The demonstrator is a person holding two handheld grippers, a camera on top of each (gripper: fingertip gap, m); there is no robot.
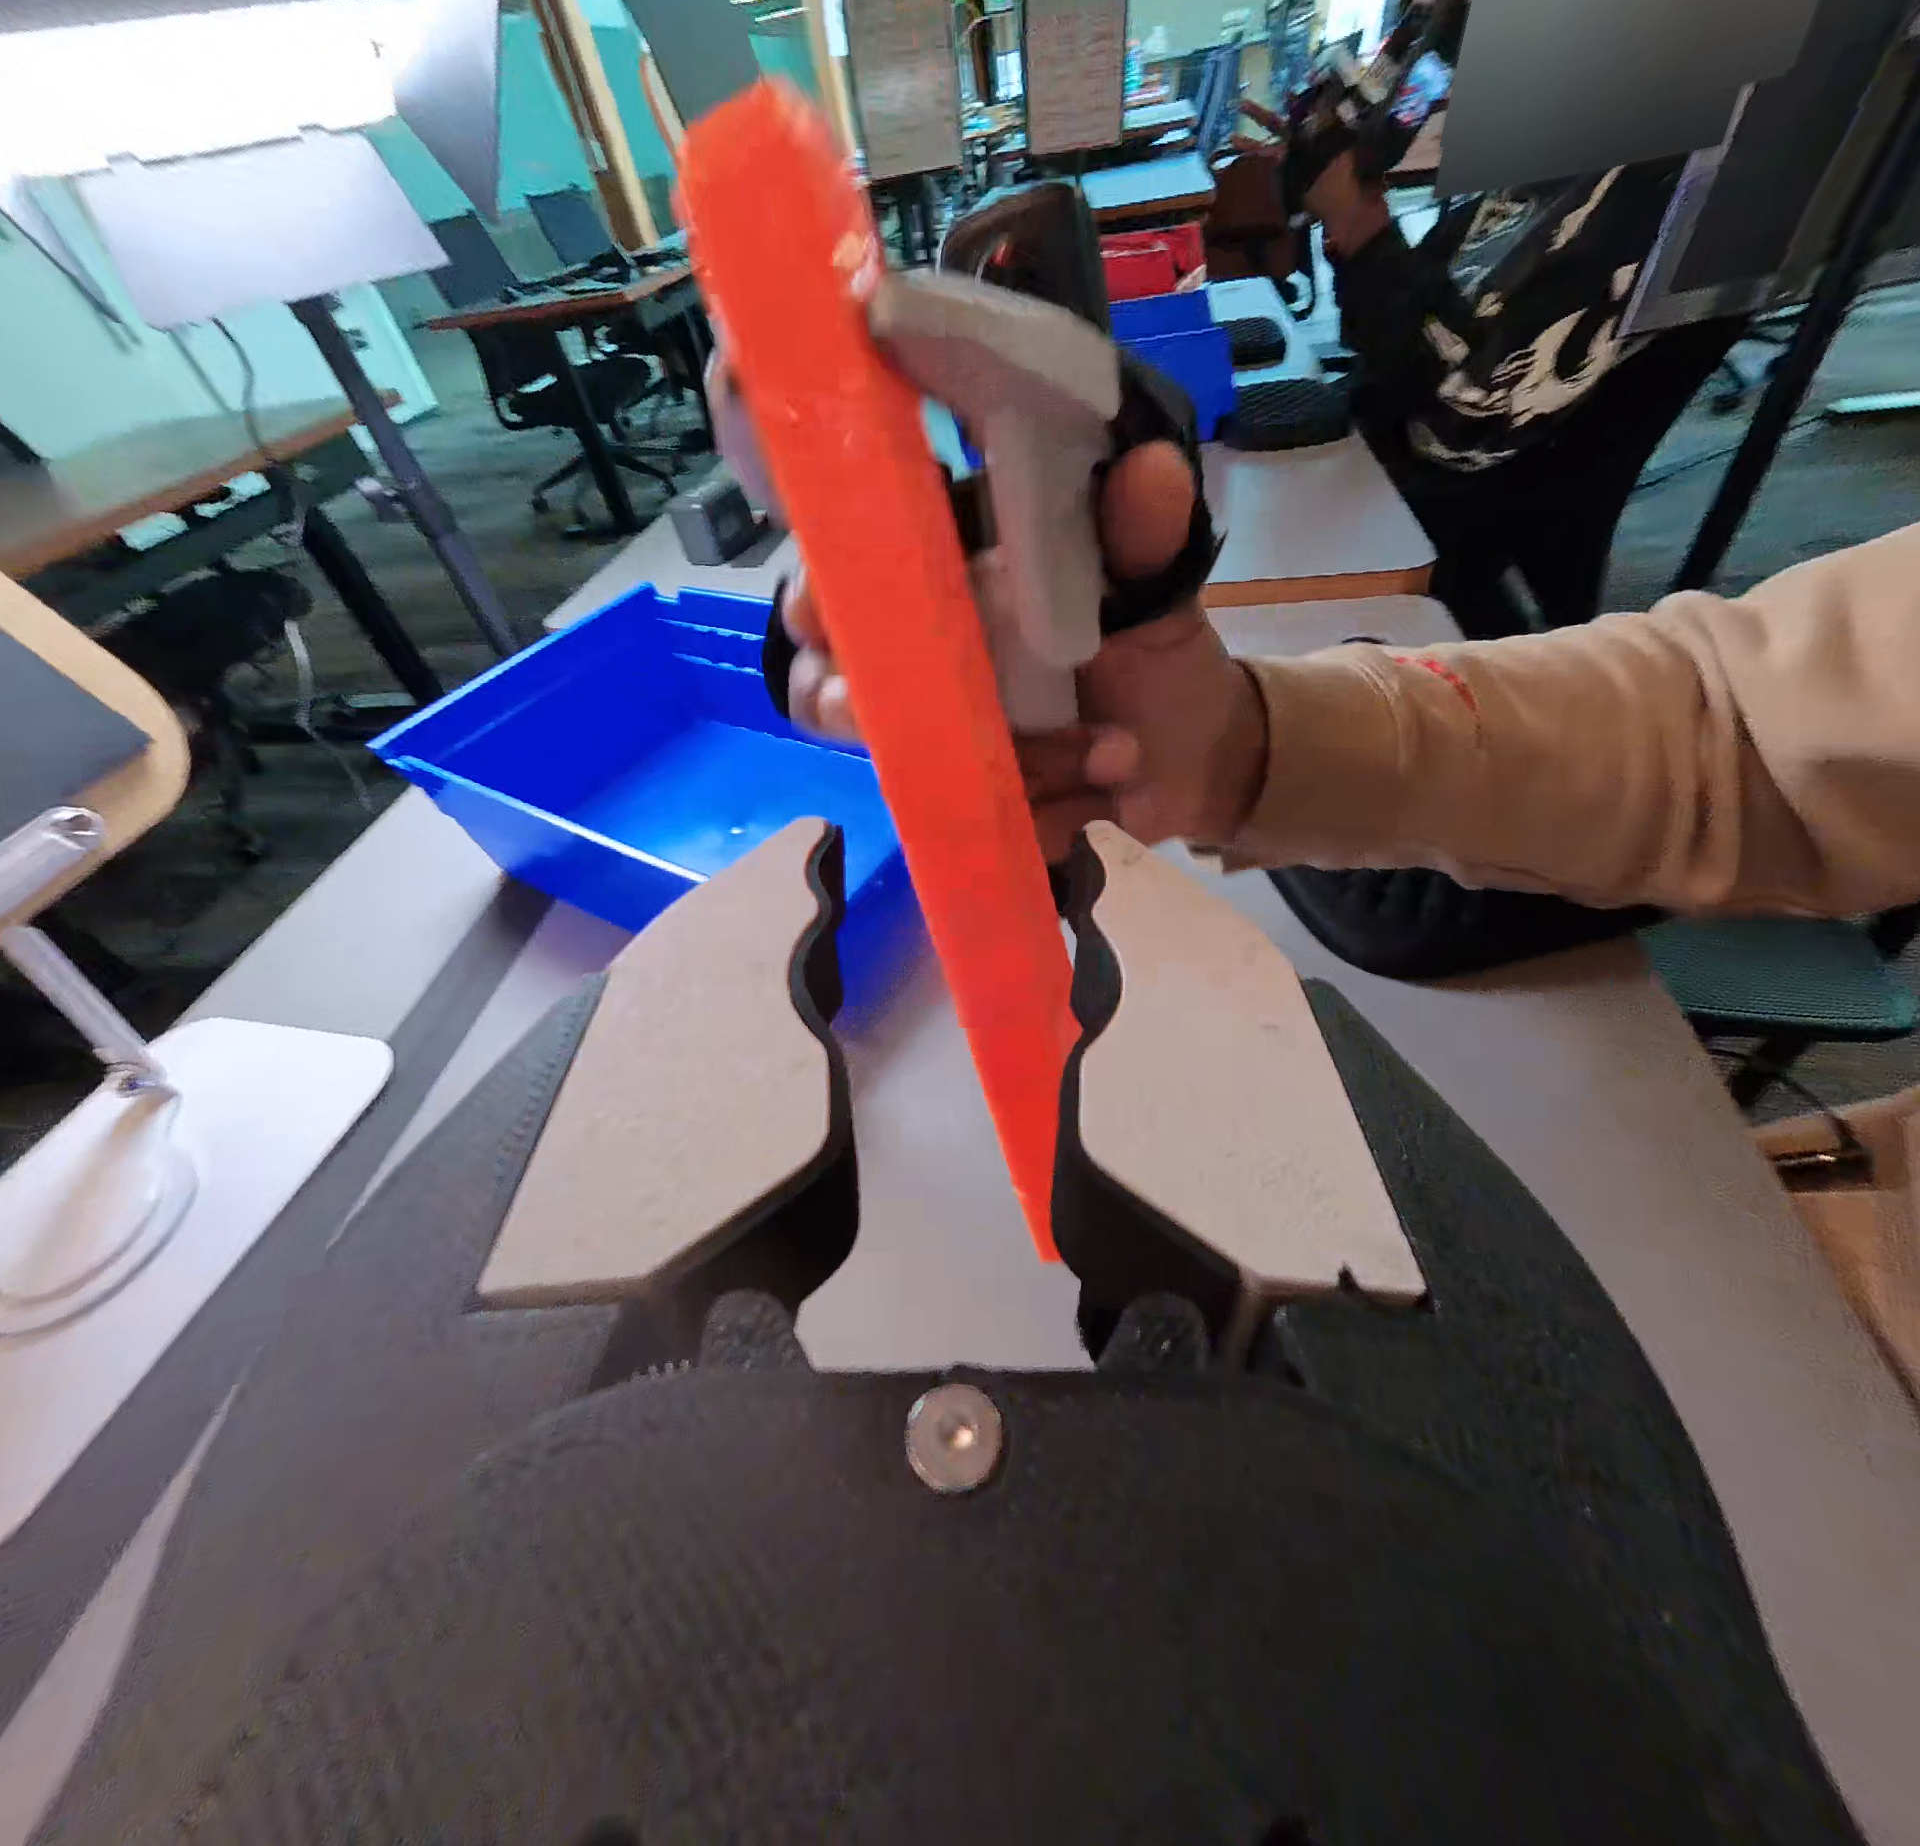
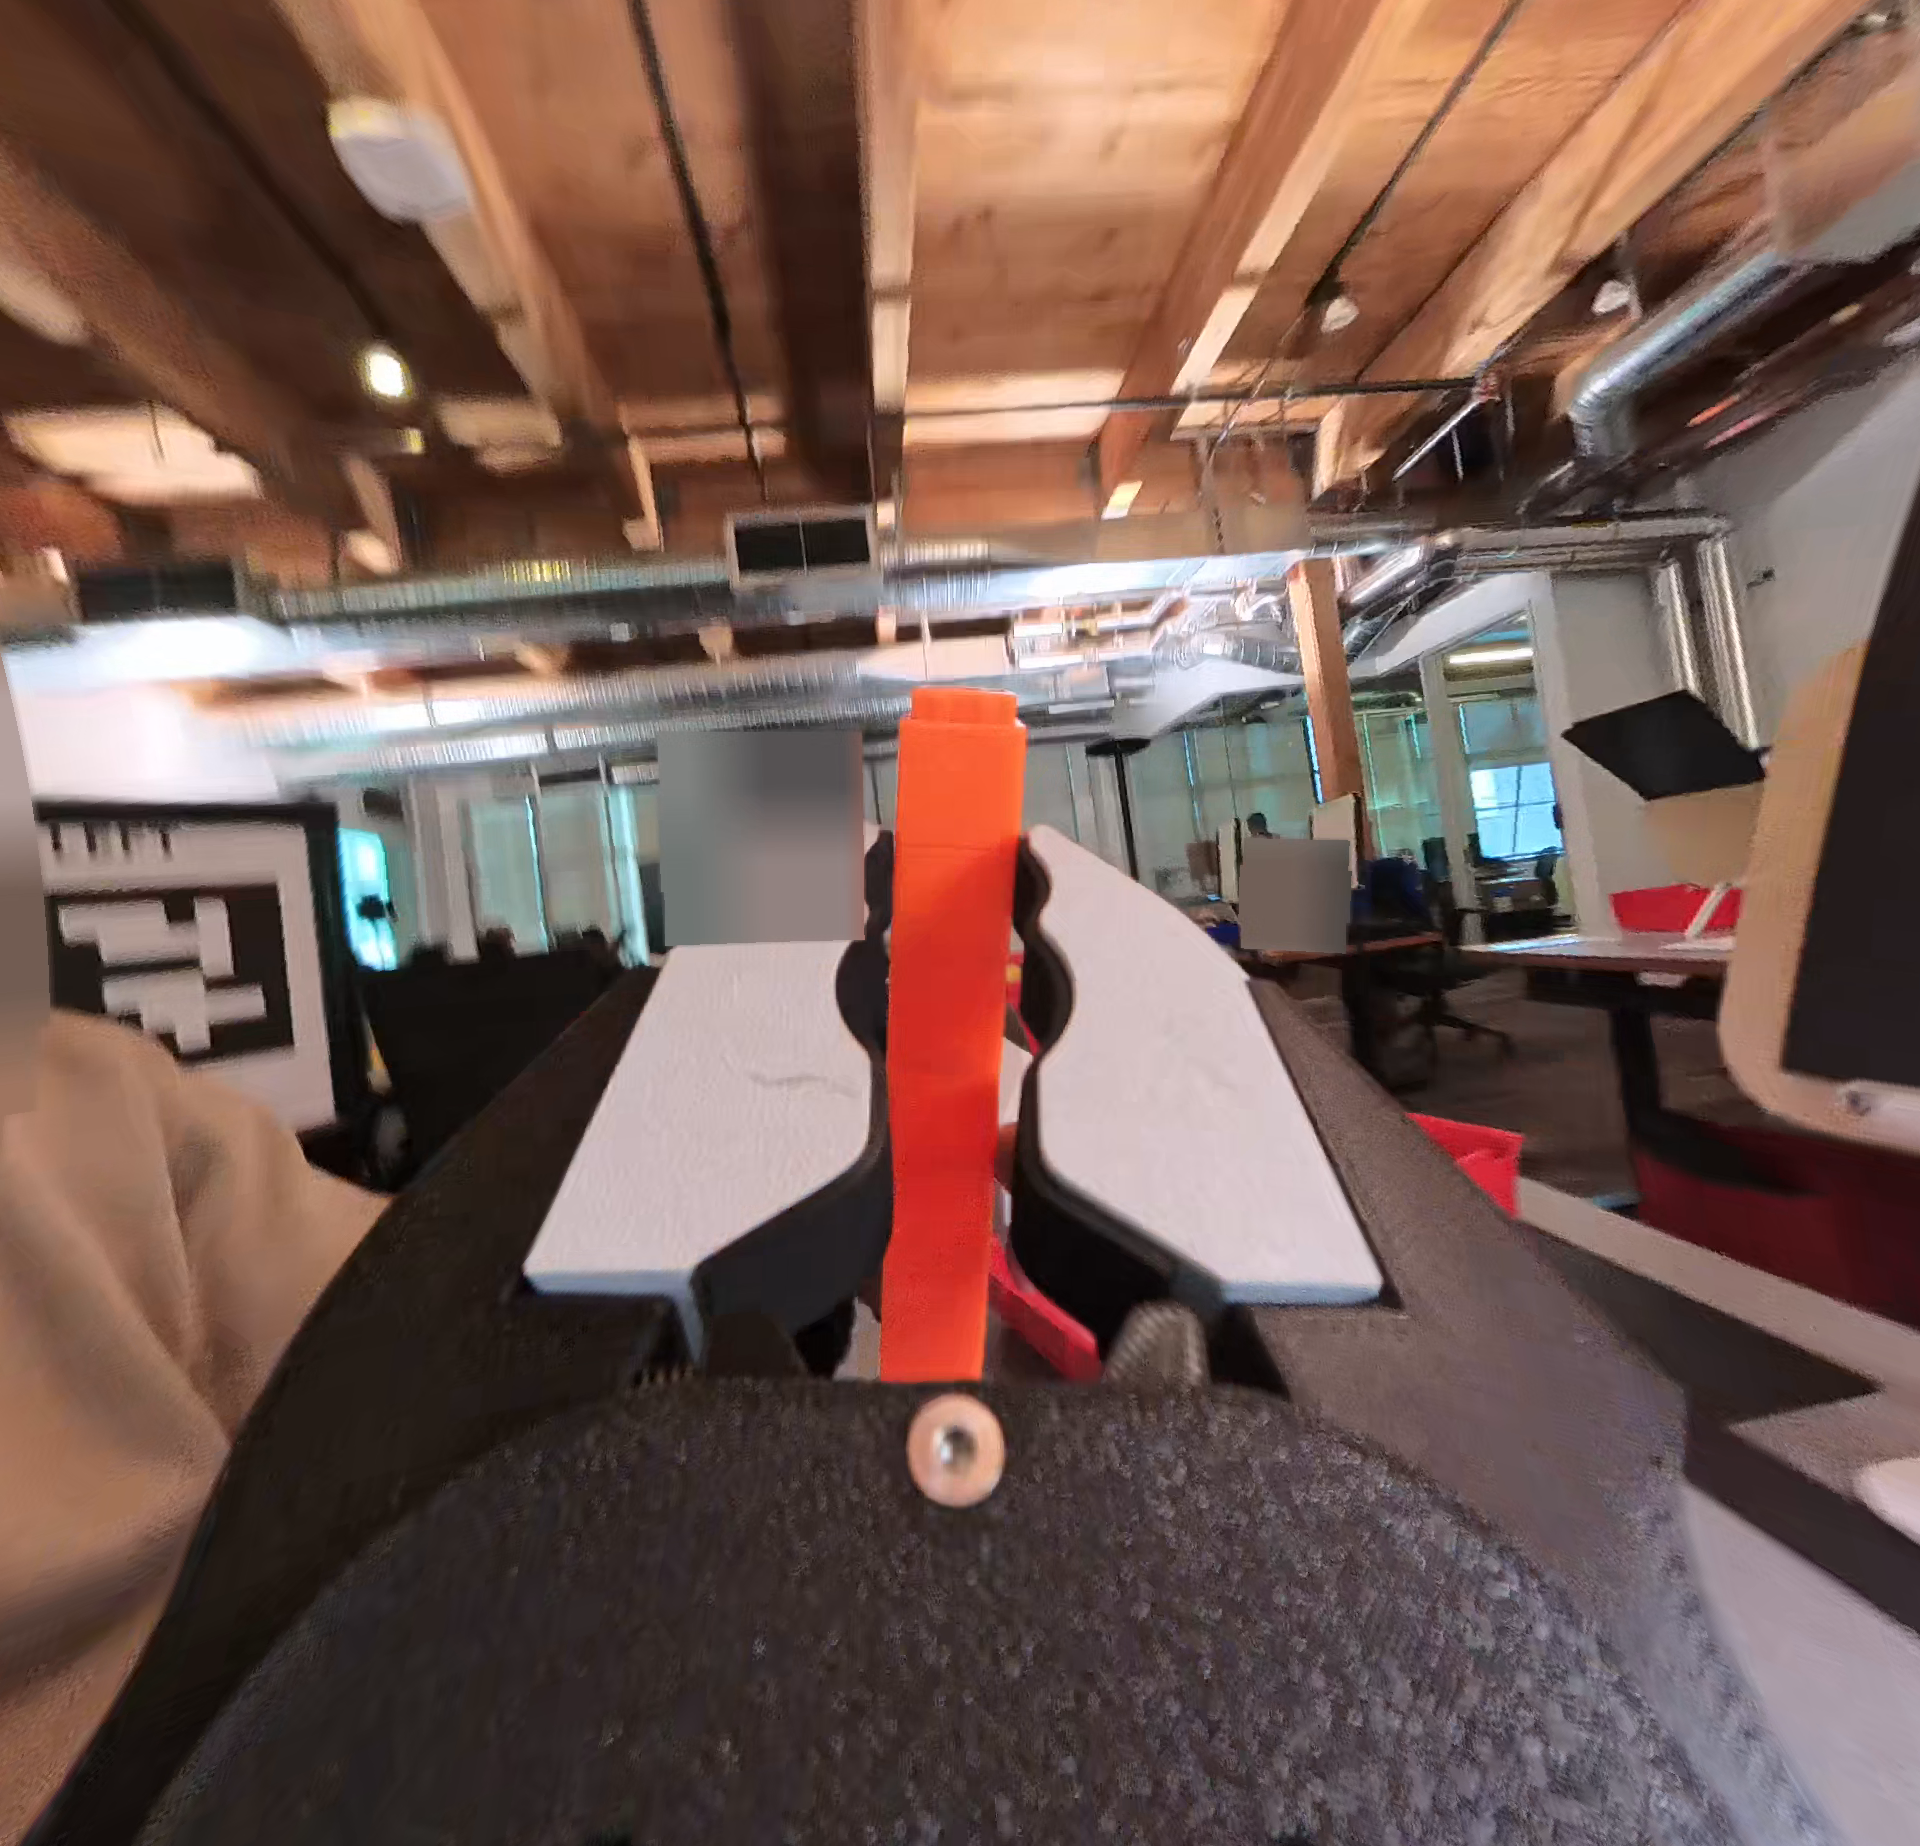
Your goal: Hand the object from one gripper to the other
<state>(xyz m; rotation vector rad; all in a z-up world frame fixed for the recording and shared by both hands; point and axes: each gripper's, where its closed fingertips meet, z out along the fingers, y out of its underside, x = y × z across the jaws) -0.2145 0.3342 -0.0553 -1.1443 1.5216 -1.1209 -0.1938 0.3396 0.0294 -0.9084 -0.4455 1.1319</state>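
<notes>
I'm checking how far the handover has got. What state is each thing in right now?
Long orange plastic bar: in the air, steeply tilted, lower end between the left jaws.
Left gripper: jaws open, bar beside the right-hand finger, not clamped.
Right gripper: jaws shut on the bar.
Blue plastic bin: upright on the table, looks empty.

Gap between left gripper (image 1: 951,975) fingers partly taken by orange bar (image 1: 883,653); blue bin (image 1: 582,757) apparently just beyond, below.
</notes>
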